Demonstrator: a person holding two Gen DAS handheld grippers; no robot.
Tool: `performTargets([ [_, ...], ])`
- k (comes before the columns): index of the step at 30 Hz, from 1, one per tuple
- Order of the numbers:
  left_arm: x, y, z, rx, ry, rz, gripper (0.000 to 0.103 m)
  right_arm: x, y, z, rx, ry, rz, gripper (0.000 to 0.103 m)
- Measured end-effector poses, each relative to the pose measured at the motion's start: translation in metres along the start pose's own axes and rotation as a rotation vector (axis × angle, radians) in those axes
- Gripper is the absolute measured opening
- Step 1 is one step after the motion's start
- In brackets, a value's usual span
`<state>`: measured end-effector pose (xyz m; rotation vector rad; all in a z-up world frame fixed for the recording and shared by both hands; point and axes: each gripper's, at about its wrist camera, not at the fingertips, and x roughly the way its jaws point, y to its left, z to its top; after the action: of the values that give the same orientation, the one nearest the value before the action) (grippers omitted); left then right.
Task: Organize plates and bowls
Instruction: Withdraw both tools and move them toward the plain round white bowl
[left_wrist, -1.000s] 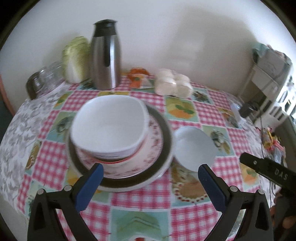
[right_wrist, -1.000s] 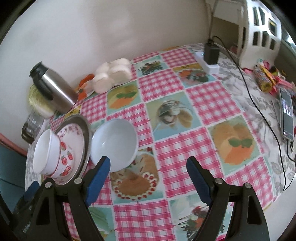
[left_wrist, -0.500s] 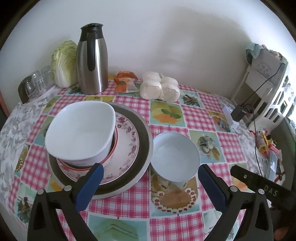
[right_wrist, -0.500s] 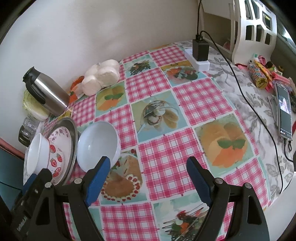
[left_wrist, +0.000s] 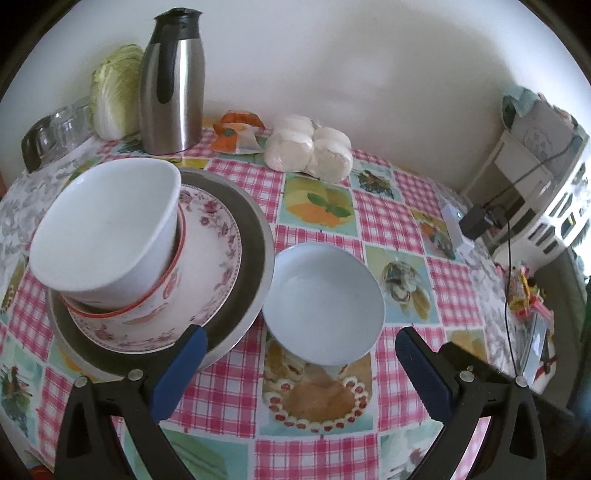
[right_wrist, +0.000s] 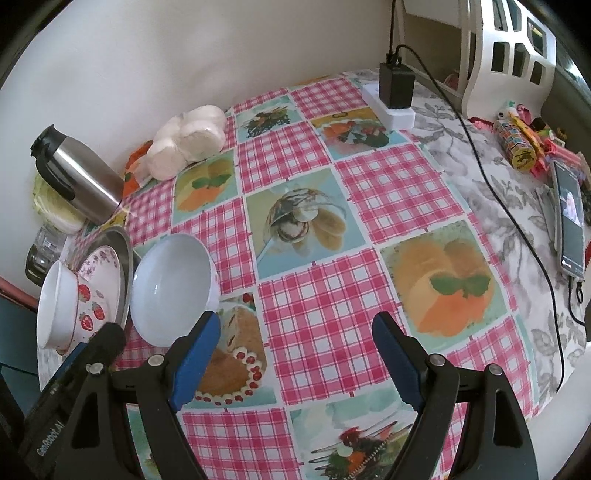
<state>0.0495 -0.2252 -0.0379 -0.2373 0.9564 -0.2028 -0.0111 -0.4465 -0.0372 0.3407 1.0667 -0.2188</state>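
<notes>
A stack stands at the left of the table: a grey metal plate (left_wrist: 255, 236), a floral plate (left_wrist: 214, 243), a strawberry-print bowl (left_wrist: 162, 291) and a white bowl (left_wrist: 107, 229) on top. A pale blue bowl (left_wrist: 321, 299) sits alone on the checked cloth just right of the stack; it also shows in the right wrist view (right_wrist: 171, 284). My left gripper (left_wrist: 301, 341) is open and empty, just in front of the blue bowl. My right gripper (right_wrist: 295, 328) is open and empty, to the right of that bowl, with the stack (right_wrist: 88, 291) at far left.
At the back stand a steel thermos (left_wrist: 171, 81), a cabbage (left_wrist: 116, 96), glasses (left_wrist: 61, 125), a bag of white buns (left_wrist: 310, 147) and an orange packet (left_wrist: 238, 133). A charger and cable (right_wrist: 397, 86), a phone (right_wrist: 570, 218) and sweets (right_wrist: 521, 147) lie at right.
The left gripper has swung right, so the blue bowl now sits between its fingers instead of the stack. The right gripper has drifted slightly right and back. Both stay open.
</notes>
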Motion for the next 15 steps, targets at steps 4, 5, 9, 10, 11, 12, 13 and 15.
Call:
performTargets([
  [4, 0.01, 0.003, 0.0, -0.039, 0.058, -0.041, 0.103, 0.007, 0.001, 0.0, -0.005, 0.014, -0.007, 0.085],
  [5, 0.013, 0.003, -0.001, -0.042, 0.087, -0.04, 0.103, 0.009, 0.001, 0.001, -0.008, 0.015, -0.007, 0.085],
  [9, 0.018, 0.003, -0.005, -0.071, 0.144, -0.03, 0.102, 0.014, 0.005, 0.002, -0.017, 0.014, -0.01, 0.085],
  [10, 0.018, 0.004, -0.006, -0.08, 0.155, -0.033, 0.102, 0.014, 0.005, 0.002, -0.018, 0.012, -0.013, 0.085],
  [11, 0.018, 0.005, -0.007, -0.095, 0.166, -0.037, 0.102, 0.015, 0.005, 0.002, -0.017, 0.011, -0.009, 0.085],
  [12, 0.017, 0.006, -0.008, -0.104, 0.172, -0.041, 0.101, 0.016, 0.006, 0.003, -0.015, 0.01, -0.005, 0.085],
  [13, 0.017, 0.006, -0.009, -0.113, 0.175, -0.045, 0.101, 0.017, 0.006, 0.003, -0.013, 0.01, -0.002, 0.085],
  [15, 0.016, 0.009, -0.01, -0.135, 0.179, -0.043, 0.098, 0.019, 0.008, 0.004, -0.014, 0.007, 0.005, 0.085],
])
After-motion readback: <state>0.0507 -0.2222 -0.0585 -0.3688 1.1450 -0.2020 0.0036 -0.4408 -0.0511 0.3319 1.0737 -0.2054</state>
